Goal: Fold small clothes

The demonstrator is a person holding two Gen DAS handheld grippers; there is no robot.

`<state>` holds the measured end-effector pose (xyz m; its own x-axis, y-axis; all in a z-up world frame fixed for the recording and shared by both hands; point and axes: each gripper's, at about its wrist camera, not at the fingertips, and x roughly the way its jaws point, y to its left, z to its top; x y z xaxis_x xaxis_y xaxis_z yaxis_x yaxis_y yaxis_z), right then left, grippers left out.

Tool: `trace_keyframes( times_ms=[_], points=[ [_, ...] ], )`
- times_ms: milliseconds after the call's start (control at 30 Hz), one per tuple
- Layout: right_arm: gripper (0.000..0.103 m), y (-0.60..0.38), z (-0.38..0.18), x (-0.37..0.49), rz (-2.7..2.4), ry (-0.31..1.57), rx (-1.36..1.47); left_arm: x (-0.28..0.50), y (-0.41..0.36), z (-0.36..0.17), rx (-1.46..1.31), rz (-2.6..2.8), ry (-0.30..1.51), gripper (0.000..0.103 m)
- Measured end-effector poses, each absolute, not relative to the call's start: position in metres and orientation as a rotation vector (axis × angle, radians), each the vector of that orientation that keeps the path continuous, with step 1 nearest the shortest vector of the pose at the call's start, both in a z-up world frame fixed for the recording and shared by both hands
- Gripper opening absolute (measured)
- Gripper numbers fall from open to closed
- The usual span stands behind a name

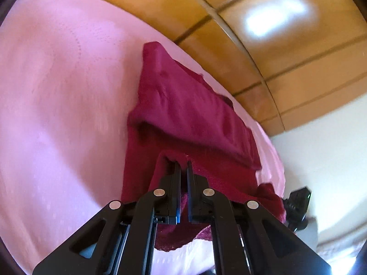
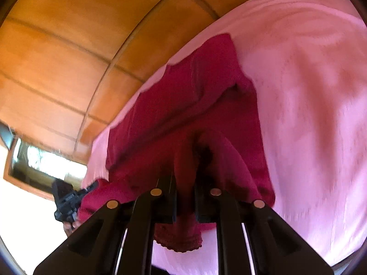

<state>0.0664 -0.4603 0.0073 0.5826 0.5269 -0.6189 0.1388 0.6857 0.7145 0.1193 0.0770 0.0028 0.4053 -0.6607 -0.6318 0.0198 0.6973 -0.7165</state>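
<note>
Left gripper (image 1: 183,162): jaws pinching maroon garment (image 1: 183,105) hem | right gripper (image 2: 184,176): jaws pinching same hem | garment on pink bedsheet (image 1: 57,103), long axis ahead of both, equally near.

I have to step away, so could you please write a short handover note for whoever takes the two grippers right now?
Left gripper: shut on an edge of the dark red garment.
Right gripper: shut on a bunched fold of the same garment.
Garment: partly lifted, the rest lying on the pink bedsheet near its edge, above the tiled floor.
Done: both edges gripped, one layer already folded over.
Left: carry the held edge across, lay it flat, release.
</note>
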Motion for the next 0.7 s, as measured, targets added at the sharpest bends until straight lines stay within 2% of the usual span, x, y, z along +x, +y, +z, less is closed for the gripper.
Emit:
trace_keyframes(
  times_ms=[33,67,100,133,167,200,300,367,400,433,533,633,700],
  points=[
    [0.014,-0.467,0.005,0.069,0.254,0.937,0.834,0.127,0.080,0.000,-0.724,-0.440,1.098,0.003],
    [0.027,-0.473,0.004,0.074,0.234,0.935,0.860,0.133,0.084,-0.004,-0.752,-0.417,1.110,0.003],
    [0.043,-0.475,0.002,0.077,0.222,0.930,0.873,0.138,0.089,-0.006,-0.791,-0.410,1.115,0.010],
    [0.048,-0.478,0.002,0.080,0.215,0.908,0.889,0.139,0.096,-0.007,-0.833,-0.400,1.103,0.028],
    [0.055,-0.483,0.005,0.081,0.217,0.894,0.900,0.138,0.103,-0.006,-0.860,-0.381,1.086,0.038],
    [0.069,-0.487,0.006,0.081,0.228,0.875,0.920,0.136,0.111,-0.005,-0.887,-0.351,1.058,0.054],
    [0.084,-0.496,0.015,0.078,0.240,0.805,0.958,0.127,0.128,-0.001,-0.883,-0.320,1.004,0.057],
    [0.086,-0.499,0.020,0.076,0.238,0.788,0.934,0.115,0.134,0.002,-0.814,-0.333,0.977,0.057],
    [0.086,-0.501,0.022,0.072,0.235,0.789,0.926,0.107,0.134,0.004,-0.768,-0.356,0.964,0.060],
    [0.086,-0.504,0.023,0.068,0.227,0.793,0.914,0.100,0.133,0.004,-0.736,-0.372,0.953,0.068],
    [0.086,-0.510,0.022,0.050,0.199,0.816,0.847,0.071,0.127,0.002,-0.591,-0.446,0.919,0.072],
    [0.077,-0.503,0.014,0.031,0.169,0.873,0.731,0.057,0.114,-0.009,-0.474,-0.495,0.939,0.072],
    [0.063,-0.491,0.005,0.024,0.164,0.917,0.639,0.049,0.099,-0.016,-0.397,-0.528,0.968,0.072]
  ],
)
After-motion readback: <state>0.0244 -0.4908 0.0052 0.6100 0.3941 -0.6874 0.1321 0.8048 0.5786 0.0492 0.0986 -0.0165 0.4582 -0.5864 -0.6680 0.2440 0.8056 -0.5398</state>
